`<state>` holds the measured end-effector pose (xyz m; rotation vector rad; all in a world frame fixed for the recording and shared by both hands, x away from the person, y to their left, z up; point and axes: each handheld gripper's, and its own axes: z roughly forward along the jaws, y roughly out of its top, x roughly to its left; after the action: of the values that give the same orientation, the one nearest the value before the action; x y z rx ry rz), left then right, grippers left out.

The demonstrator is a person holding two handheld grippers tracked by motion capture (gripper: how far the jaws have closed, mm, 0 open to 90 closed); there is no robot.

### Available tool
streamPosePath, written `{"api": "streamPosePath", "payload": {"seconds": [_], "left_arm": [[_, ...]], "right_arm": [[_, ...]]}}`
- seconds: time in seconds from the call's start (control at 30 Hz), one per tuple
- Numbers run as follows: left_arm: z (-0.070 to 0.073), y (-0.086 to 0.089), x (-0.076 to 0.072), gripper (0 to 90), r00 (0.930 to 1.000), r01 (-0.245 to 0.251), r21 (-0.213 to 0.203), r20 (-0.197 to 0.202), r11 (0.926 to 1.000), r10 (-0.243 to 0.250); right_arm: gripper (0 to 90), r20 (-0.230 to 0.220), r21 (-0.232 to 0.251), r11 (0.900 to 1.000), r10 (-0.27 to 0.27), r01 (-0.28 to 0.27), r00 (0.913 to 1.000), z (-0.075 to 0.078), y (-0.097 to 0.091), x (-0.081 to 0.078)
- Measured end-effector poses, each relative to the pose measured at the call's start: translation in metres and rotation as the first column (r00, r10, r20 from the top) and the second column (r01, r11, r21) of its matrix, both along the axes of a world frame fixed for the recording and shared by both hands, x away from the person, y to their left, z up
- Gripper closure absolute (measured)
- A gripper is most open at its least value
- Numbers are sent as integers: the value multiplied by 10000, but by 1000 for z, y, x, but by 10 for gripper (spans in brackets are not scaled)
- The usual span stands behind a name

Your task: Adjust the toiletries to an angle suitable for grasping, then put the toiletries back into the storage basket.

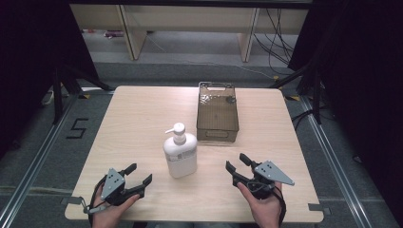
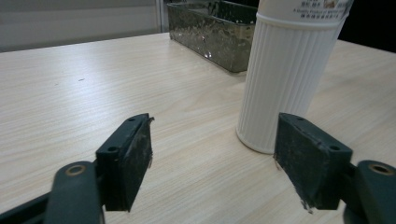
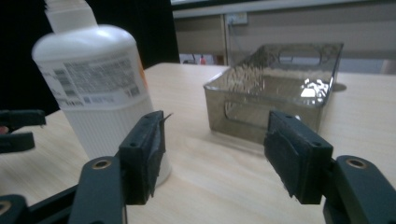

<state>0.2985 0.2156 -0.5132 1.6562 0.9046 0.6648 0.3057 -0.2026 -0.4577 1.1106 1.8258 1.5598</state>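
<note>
The white pump bottle (image 1: 180, 152) stands upright near the middle of the wooden table (image 1: 133, 123), just in front of the smoky transparent bin (image 1: 217, 114). The left gripper (image 1: 138, 175) is near the table's front edge, left of the bottle, its jaws wide apart and holding nothing. The right gripper (image 1: 238, 161) is to the right of the bottle, also spread wide and empty.

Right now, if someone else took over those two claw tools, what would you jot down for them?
Left gripper: open, holding nothing, near the table's front edge.
Right gripper: open, holding nothing, front right.
Bottle: white pump bottle, upright mid-table between the grippers, untouched.
Bin: clear, behind the bottle to the right, looks empty.
Done: nothing yet.
Left: probably grasp the bottle and set it in the bin.
</note>
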Motion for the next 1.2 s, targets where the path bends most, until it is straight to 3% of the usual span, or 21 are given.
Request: {"api": "streamPosePath", "payload": {"seconds": [0.23, 0.3, 0.33, 0.4, 0.5, 0.53, 0.57, 0.63, 0.67, 0.93, 1.07, 1.2], "left_arm": [[1, 6, 3, 222, 9999, -129, -207, 105, 9997, 131], [1, 8, 4, 221, 9997, -230, -296, -43, 9993, 228], [0, 9, 6, 221, 9998, -199, -363, -43, 9991, 197], [-1, 10, 9, 221, 9995, -306, -368, -114, 9989, 302], [-2, 10, 13, 222, 9994, -328, -434, -115, 9985, 323], [-2, 10, 15, 222, 9992, -362, -425, -171, 9984, 355], [-3, 10, 16, 222, 9993, -341, -436, -135, 9985, 335], [-3, 9, 18, 222, 9992, -352, -267, -206, 9990, 347], [-4, 8, 20, 222, 9996, -261, -302, -119, 9992, 257], [-7, 11, 23, 224, 9990, -344, -263, -280, 9991, 336], [-7, 11, 25, 224, 9994, -305, -332, -176, 9990, 299], [-8, 11, 24, 223, 9988, -373, -188, -315, 9991, 367]], "right_arm": [[344, 244, 246, 9994, 227, -233, 9994, 12, 13, 0], [341, 299, 201, 9997, 154, -160, 9994, 13, 15, -1], [337, 674, 42, 9999, 122, -125, 9977, 17, 21, -1], [339, 928, 160, 9998, 119, -135, 9956, 21, 28, -2], [350, 1022, 189, 9998, 95, -115, 9947, 25, 33, -2], [375, 1313, 113, 9999, 75, -91, 9913, 29, 40, -3], [375, 1313, 113, 9999, 75, -91, 9913, 29, 40, -3], [401, 1488, 68, 9999, 107, -119, 9888, 36, 50, -5], [406, 1405, 303, 9993, 171, -216, 9899, 38, 55, -7], [437, 1557, 513, 9986, 69, -151, 9878, 51, 89, -3], [451, 1350, 410, 9985, 310, -369, 9904, 58, 104, 3], [460, 1361, 238, 9986, 426, -463, 9898, 63, 112, 8]]}}
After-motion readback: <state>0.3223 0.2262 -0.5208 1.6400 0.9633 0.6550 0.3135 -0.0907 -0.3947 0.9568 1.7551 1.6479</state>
